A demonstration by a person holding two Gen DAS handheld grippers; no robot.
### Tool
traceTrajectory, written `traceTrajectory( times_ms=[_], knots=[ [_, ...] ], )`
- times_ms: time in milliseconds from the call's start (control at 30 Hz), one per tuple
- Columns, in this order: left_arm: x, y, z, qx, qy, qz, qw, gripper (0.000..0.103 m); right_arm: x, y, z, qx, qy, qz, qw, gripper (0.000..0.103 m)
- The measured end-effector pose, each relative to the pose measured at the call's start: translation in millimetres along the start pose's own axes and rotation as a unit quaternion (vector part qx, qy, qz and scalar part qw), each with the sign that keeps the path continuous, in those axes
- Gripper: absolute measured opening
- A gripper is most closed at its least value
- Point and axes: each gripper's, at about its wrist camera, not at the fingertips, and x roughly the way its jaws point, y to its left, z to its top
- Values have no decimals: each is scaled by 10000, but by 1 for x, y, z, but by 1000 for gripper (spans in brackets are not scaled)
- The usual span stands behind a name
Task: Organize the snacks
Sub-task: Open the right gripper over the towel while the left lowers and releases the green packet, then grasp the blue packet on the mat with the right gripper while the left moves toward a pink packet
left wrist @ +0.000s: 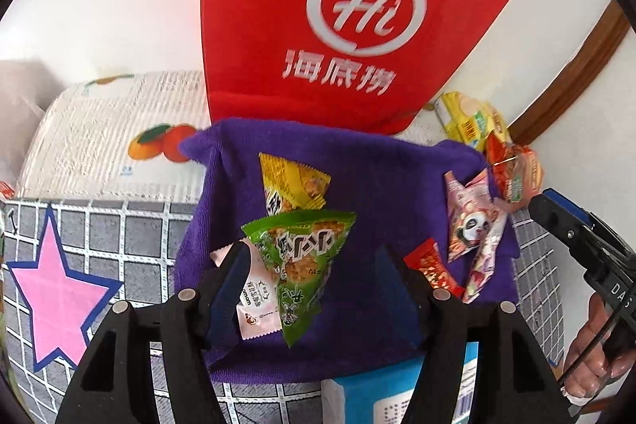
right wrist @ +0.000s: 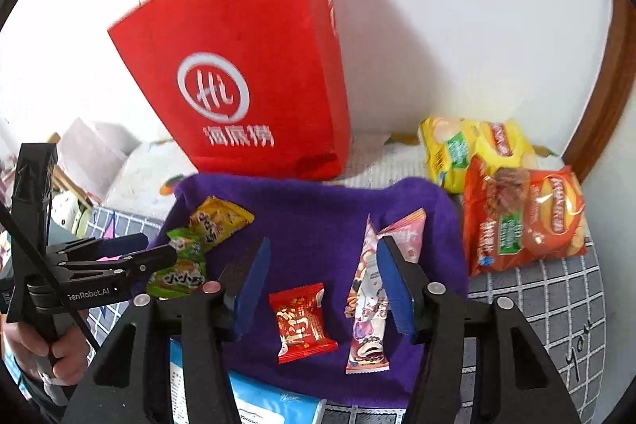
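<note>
- Left gripper (left wrist: 314, 281): jaws spread, nothing pinched. Green snack packet (left wrist: 304, 261) and the pink-white sachet (left wrist: 254, 304) lie between and under the fingers, but the pads aren't pressing on either.
- Right gripper (right wrist: 324, 285): jaws spread, empty. Red candy packet (right wrist: 302, 322) lies flat on the purple cloth (right wrist: 318, 221) between them; pink panda stick pack (right wrist: 367, 308) sits just beside the right finger.
- Yellow packet (left wrist: 296, 183) lies on the cloth, farther back left.
- Chip bags – yellow (right wrist: 473, 150) and orange (right wrist: 524, 221) – are off the cloth, far right.
- Red paper bag (right wrist: 254, 74) stands behind the cloth; its inside isn't visible.
- Progress, by my read: early – the visible snacks are loose and none is gripped. If the bag is the target, nearly everything is left.
</note>
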Motion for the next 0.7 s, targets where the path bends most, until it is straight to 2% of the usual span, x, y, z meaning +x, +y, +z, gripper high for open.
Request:
traceTrajectory(
  times_ms=[167, 333, 433, 533, 700],
  knots=[
    [-20, -5, -1, 44, -239, -162, 9996, 64, -35, -11, -17, 283, -315, -69, 9991, 56],
    [-37, -20, -5, 223, -378, -426, 9981, 64, -64, -37, -54, 477, -243, -561, 9970, 54],
    [-52, -28, -8, 316, -525, -511, 9968, 64, -74, -57, -88, 872, 69, -706, 9937, 54],
    [-70, -35, -13, 407, -705, -549, 9952, 64, -79, -72, -124, 1142, 352, -957, 9882, 48],
    [-94, -45, -24, 585, -938, -373, 9932, 64, -78, -92, -188, 1762, 923, -841, 9764, 44]
  ],
)
